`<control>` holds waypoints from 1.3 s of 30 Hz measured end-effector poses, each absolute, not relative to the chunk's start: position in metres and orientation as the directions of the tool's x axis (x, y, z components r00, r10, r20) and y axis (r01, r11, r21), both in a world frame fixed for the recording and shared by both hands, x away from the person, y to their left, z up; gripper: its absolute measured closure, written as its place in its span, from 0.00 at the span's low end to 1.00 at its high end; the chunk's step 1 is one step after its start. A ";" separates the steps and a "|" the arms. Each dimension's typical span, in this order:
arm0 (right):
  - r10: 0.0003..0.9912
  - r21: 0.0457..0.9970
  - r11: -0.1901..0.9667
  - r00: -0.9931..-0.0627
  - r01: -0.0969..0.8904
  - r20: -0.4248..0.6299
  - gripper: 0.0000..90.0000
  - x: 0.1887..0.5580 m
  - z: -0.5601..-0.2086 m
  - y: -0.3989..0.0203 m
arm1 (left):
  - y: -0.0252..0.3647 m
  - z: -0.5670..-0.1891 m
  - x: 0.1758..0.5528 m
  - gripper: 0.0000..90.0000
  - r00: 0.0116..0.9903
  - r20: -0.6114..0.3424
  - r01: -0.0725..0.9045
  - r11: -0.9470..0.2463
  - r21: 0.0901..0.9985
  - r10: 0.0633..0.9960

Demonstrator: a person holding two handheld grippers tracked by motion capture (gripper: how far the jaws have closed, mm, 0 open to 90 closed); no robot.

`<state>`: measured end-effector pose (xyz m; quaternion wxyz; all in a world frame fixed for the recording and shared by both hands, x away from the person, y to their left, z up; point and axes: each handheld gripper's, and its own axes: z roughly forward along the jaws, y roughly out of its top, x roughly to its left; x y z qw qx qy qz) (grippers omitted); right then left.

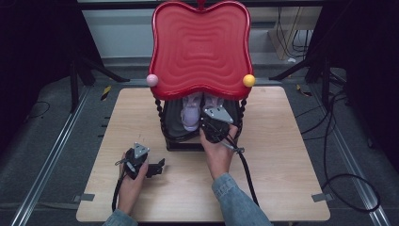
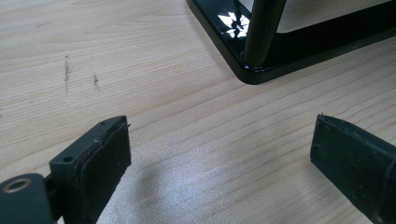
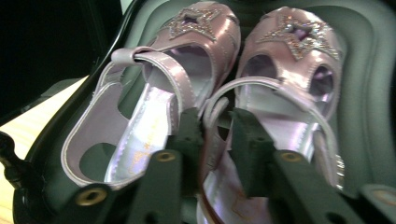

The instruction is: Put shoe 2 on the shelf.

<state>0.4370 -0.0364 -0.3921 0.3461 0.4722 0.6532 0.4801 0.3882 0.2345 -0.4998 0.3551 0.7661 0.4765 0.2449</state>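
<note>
Placing the pair of shoes on the rack's lower shelf.
Right claw (image 3: 217, 140) loosely straddles the right shoe (image 3: 285, 88) wall, barely spread; next, back out. Left claw (image 2: 219, 158) spread, idle on the bench (image 2: 187, 126).

Wooden table (image 1: 282, 179), red tray-top (image 1: 200, 47)

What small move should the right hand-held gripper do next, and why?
Probably pull straight back. The right hand-held gripper has its jaws slightly apart around the inner edge of one pink shoe, which already lies beside the other shoe on the black tray.
</note>
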 end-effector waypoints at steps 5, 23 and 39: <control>0.952 0.949 0.103 -0.307 0.298 -0.007 0.57 0.431 -0.389 -0.043 | 0.235 -0.500 0.388 0.05 0.425 0.038 0.556 -0.294 0.778 0.904; 0.933 0.939 0.177 -0.353 0.294 -0.065 0.16 0.381 -0.380 -0.079 | 0.237 -0.500 0.389 0.05 0.417 0.043 0.557 -0.292 0.778 0.908; 0.924 0.885 0.237 -0.375 0.400 -0.078 0.14 0.361 -0.434 -0.129 | 0.239 -0.502 0.390 0.05 0.411 0.050 0.568 -0.298 0.767 0.910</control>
